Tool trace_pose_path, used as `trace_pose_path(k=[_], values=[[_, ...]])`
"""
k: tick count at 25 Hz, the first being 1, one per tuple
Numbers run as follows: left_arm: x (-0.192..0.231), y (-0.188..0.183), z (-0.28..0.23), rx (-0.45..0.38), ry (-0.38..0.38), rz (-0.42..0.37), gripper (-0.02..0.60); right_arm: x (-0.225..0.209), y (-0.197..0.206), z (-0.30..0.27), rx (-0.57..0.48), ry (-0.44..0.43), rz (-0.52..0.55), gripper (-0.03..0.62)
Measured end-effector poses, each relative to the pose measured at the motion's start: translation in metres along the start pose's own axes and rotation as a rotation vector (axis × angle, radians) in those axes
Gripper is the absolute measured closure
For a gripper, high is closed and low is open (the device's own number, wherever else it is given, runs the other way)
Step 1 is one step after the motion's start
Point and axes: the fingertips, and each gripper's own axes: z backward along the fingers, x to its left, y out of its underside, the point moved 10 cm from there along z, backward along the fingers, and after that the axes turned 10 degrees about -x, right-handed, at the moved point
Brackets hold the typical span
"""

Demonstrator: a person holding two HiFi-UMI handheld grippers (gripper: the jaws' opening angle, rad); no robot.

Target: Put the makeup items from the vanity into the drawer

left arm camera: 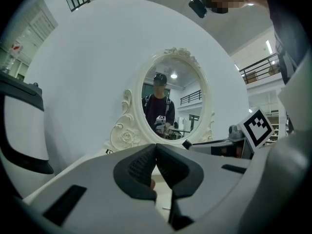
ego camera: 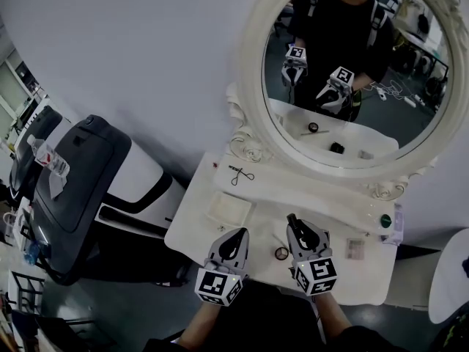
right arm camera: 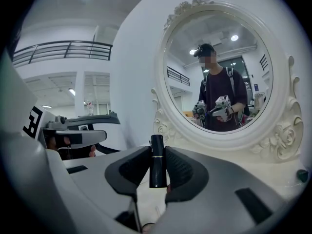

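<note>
Above the white vanity top (ego camera: 192, 222), my right gripper (ego camera: 293, 224) is clamped on a black lipstick tube (right arm camera: 157, 162), upright between its pads; my left gripper (ego camera: 239, 235) hangs beside it, jaws pressed together on nothing; a small round pot (ego camera: 281, 254) lies on the top between the two.

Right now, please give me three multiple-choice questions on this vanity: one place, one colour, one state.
1. Where is the small round jar? A: inside a drawer. B: on the vanity top, between the two hand-held grippers. C: held in jaws.
2. What colour is the tube in the right hand-held gripper? A: black. B: red. C: white.
3. How do the jaws of the left hand-held gripper stand? A: wide apart. B: shut on a brush. C: together, empty.
1 B: the head view shows it there. 2 A: the right gripper view shows black. 3 C: the tips meet.
</note>
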Motion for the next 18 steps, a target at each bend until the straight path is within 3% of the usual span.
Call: trace_pose_path(k=[18], values=[[0.036,0.001,0.032,0.004,-0.133,0.002,0.566,0.036,0.006,-0.045,0.042,-0.181,0.026,0.48]])
